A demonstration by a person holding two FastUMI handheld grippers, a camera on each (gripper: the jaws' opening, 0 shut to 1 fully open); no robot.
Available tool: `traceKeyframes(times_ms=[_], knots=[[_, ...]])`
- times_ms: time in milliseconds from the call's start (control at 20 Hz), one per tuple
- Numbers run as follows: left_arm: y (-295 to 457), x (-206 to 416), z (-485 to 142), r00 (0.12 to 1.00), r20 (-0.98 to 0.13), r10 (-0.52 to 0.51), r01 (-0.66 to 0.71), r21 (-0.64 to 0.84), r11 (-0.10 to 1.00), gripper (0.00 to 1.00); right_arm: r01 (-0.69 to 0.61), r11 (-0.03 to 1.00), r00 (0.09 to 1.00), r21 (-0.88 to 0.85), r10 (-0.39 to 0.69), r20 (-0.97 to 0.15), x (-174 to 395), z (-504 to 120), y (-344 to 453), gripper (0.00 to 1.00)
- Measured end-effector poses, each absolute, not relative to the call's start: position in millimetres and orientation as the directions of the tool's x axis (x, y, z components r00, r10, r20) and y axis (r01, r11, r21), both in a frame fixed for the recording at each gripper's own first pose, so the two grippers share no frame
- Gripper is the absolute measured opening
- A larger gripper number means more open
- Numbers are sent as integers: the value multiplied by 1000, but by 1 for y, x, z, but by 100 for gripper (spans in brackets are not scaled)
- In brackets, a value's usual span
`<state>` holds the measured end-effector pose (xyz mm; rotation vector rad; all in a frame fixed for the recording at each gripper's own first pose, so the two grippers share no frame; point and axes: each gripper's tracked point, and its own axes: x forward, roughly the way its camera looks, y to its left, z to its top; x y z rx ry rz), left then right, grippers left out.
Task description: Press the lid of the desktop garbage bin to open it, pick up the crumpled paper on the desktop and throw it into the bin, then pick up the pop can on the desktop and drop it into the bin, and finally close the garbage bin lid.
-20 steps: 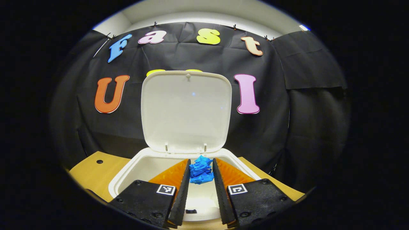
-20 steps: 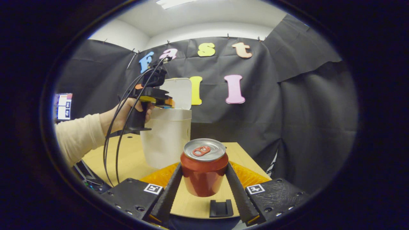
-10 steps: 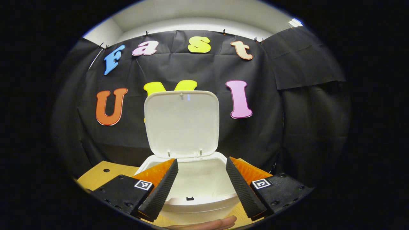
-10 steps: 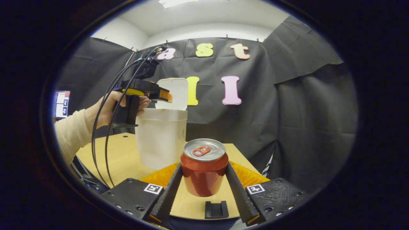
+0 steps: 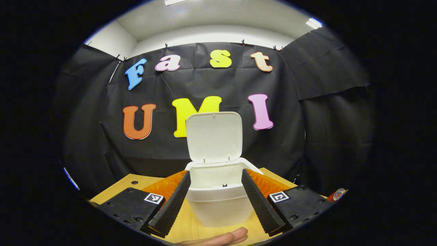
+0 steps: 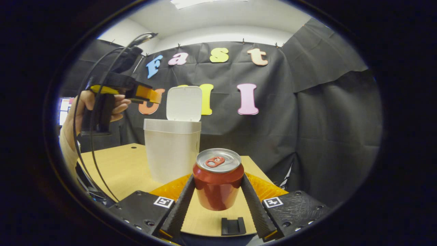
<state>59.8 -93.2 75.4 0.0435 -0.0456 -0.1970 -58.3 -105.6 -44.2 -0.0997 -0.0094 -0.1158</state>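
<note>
— Bin (image 5: pixel 218 200) status? Where are we?

— Lid (image 5: pixel 214 136) stands open. Left gripper (image 5: pixel 215 198) is back from it, jaws wide, holding nothing, so the paper looks dropped, though I can't see inside.

— And the pop can (image 6: pixel 218 181)?

— Upright between the right gripper (image 6: pixel 218 201) jaws, both pressing its sides, just in front of the bin on the table (image 6: pixel 116 167). Dropping it in and closing remain.
</note>
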Motion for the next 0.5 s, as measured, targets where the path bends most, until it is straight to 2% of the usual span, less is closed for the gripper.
traceKeyframes(times_ms=[200, 350, 500], knots=[[-55, 26, 45, 992, -24, -123, 124, 85, 989, 97, 124, 987, 992, -106, -122, 21, -56, -26, -96, 80], [-48, 6, 31, 989, -38, -146, 148, 62, 987, 96, 140, 982, 990, -125, -141, 8, -51, -16, -86, 80], [-32, -8, 31, 994, 5, -114, 113, 72, 991, 97, 134, 978, 991, -159, -135, 5, -47, -2, -68, 80]])
